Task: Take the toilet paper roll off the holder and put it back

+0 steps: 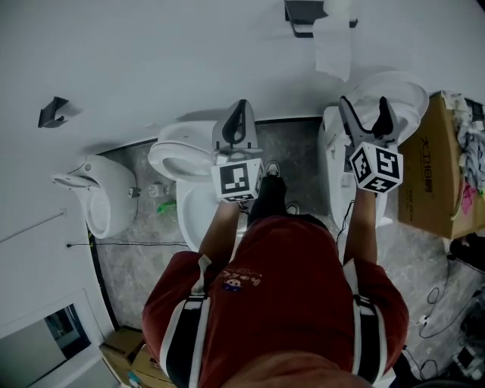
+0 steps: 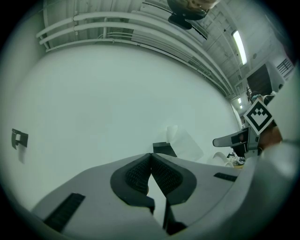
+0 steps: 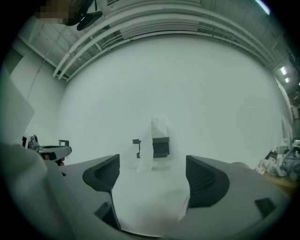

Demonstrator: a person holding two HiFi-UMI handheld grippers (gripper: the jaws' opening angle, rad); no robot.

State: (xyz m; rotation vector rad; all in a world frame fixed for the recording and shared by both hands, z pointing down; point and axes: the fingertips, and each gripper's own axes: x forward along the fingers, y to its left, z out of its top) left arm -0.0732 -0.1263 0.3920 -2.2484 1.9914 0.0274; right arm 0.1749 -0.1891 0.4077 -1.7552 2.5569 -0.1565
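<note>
Facing white wall (image 1: pixel 189 61); toilet paper roll (image 1: pixel 338 7) is sitting on its holder (image 1: pixel 301 21). Cardboard box (image 1: pixel 432 178) is holding crumpled fabric (image 1: pixel 466 129). Left gripper (image 1: pixel 242 106) is showing jaws together, empty; right gripper (image 1: pixel 364 101) is gaping wide, empty.

Roll and holder only partly seen

In the head view the top edge cut off the toilet paper roll (image 1: pixel 339 6) and its black holder (image 1: pixel 299 11), and the right edge clipped the cardboard box (image 1: pixel 443 170). In the right gripper view the hanging sheet (image 3: pixel 146 157) covered the holder's left side, and the roll was too pale against the wall (image 3: pixel 211 93) to outline. The left tool (image 2: pixel 151 157) hid the holder's lower part in its own view.
</note>
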